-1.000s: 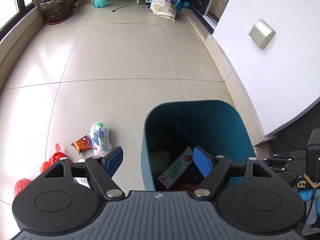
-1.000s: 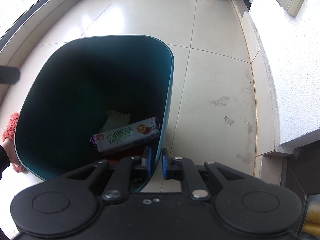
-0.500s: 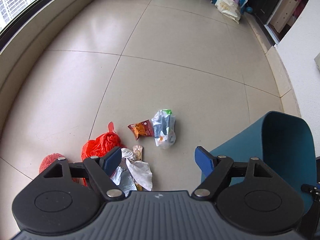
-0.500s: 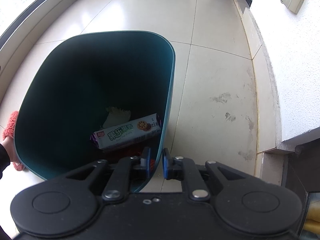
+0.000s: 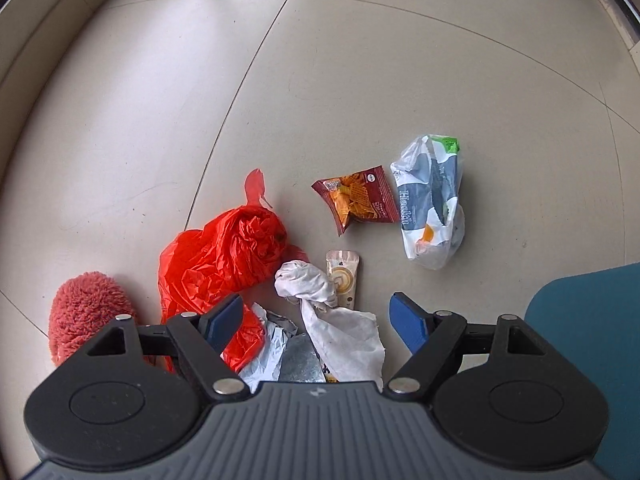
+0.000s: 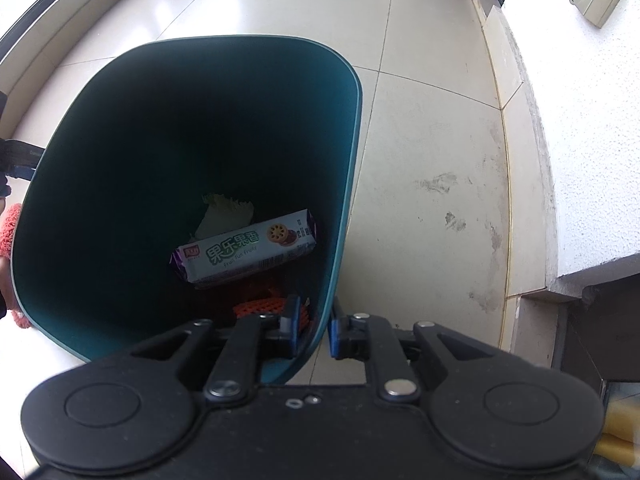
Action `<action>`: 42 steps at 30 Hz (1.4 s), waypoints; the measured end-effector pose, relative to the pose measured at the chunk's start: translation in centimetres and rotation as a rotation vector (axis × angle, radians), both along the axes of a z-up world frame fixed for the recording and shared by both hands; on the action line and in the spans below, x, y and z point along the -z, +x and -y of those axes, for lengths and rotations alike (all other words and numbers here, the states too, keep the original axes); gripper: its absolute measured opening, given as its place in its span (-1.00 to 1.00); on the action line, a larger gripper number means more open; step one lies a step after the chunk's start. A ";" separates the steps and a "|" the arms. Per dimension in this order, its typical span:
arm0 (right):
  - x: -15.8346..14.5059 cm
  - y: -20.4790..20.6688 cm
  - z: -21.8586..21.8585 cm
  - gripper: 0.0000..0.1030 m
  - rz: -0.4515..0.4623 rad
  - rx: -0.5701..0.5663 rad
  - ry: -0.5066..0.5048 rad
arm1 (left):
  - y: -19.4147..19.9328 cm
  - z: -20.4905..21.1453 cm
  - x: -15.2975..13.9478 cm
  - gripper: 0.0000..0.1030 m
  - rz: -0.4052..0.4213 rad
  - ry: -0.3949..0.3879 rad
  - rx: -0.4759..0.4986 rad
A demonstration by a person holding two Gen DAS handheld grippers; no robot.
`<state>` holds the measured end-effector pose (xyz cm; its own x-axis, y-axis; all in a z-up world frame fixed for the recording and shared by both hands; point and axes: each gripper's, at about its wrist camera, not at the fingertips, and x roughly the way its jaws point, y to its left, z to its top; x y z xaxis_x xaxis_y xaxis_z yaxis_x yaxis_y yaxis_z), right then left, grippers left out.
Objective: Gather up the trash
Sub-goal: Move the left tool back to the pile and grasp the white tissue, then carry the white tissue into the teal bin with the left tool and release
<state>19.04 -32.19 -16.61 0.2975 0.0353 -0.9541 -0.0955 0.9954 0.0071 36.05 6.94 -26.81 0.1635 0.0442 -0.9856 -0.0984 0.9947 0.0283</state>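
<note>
A: Our trash lies in a heap on the tiled floor [image 5: 360, 60]: a crumpled white paper [image 5: 332, 312], a red plastic bag [image 5: 224, 256] touching it, a beige wrapper [image 5: 343, 280] just beside, and farther out an orange snack packet [image 5: 358, 200] and a white-and-blue pouch [image 5: 434, 208].

B: And our left gripper [image 5: 318, 318] hangs over the white paper with its jaws spread wide, nothing between the pads.

A: Right. The teal bin [image 6: 224, 80] stands beside the heap. Already in it are a biscuit pack [image 6: 246, 250], a pale scrap [image 6: 224, 212] and something orange [image 6: 272, 306] at the bottom.

B: Our right gripper [image 6: 314, 328] pinches the bin's near wall, jaws narrow, one finger inside and one outside.

A: What worries us?

B: The paper and the red bag overlap. If we close where we are, we may catch both, or only a loose fold that slips out on the way up.

A: And the bin?

B: That pinch looks light. If it eases off, the bin could tip or slide as we reach across.

A: There is also a fuzzy red slipper [image 5: 86, 312] near the heap, not ours to grab.
</note>
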 end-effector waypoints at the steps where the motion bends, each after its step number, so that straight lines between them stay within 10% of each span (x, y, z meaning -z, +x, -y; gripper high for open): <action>1: 0.1 0.1 0.0 -0.73 -0.004 0.003 0.002 | 0.3 -0.1 0.9 0.55 -0.019 -0.006 -0.017; 16: 0.8 0.8 0.4 -0.69 -0.040 0.026 0.031 | 2.9 -0.5 10.1 0.53 -0.140 0.066 -0.059; 22: 1.1 1.1 0.5 -0.68 -0.049 0.024 0.037 | 2.5 -0.7 9.7 -0.27 -0.123 0.051 -0.070; 42: 0.9 0.4 0.4 -0.81 -0.002 0.007 0.018 | -3.1 3.9 -8.3 -0.38 0.061 -0.072 0.016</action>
